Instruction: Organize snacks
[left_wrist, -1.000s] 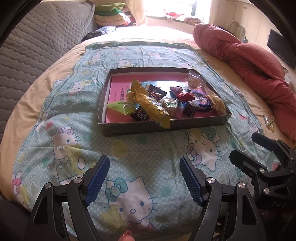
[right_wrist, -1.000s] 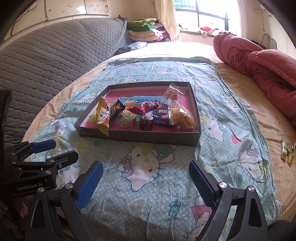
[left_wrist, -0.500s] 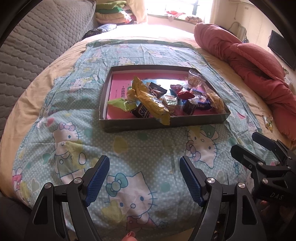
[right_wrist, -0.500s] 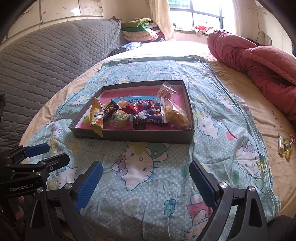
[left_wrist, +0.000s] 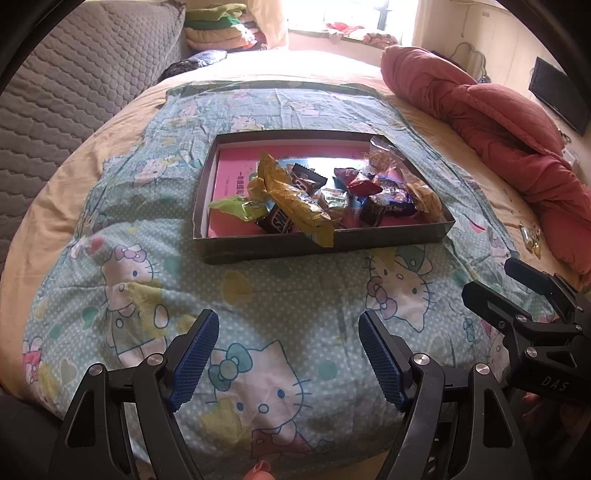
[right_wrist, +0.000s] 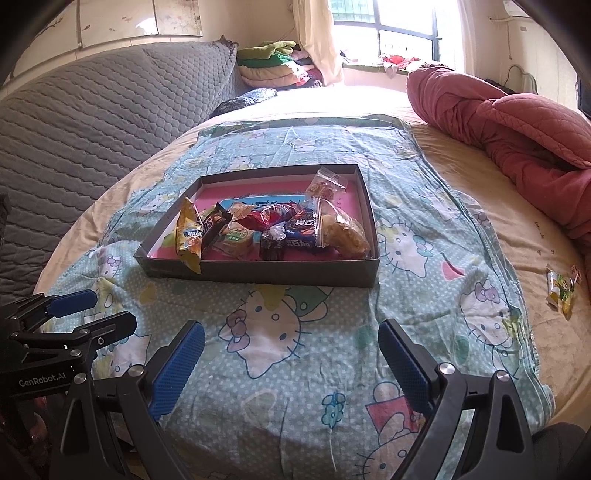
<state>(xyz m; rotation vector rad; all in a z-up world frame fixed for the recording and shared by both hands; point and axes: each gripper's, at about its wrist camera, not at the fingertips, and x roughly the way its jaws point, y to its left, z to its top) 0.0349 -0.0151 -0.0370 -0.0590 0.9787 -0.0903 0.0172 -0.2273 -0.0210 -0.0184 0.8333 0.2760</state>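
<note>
A shallow dark box (left_wrist: 321, 245) (right_wrist: 266, 273) with a pink floor lies on a cartoon-cat cloth on the bed. Several wrapped snacks are heaped in its near half: a long yellow packet (left_wrist: 295, 199) (right_wrist: 189, 236) hanging over the front wall, a dark chocolate bar (left_wrist: 277, 221), a red wrapper (right_wrist: 264, 218) and clear bags (right_wrist: 340, 229). My left gripper (left_wrist: 288, 354) hovers open over the cloth in front of the box, nothing between its blue pads. My right gripper (right_wrist: 291, 362) is open and empty too, beside the left one.
A small green-yellow snack packet (right_wrist: 561, 291) (left_wrist: 530, 236) lies on the bare beige sheet to the right of the cloth. A red quilt (right_wrist: 517, 125) is bunched at the right, a grey padded headboard (right_wrist: 92, 122) runs along the left, and folded clothes (right_wrist: 273, 62) lie by the window.
Both views have shifted slightly, with the box sitting a little differently in frame. Both grippers remain open and empty; the snacks have not moved.
</note>
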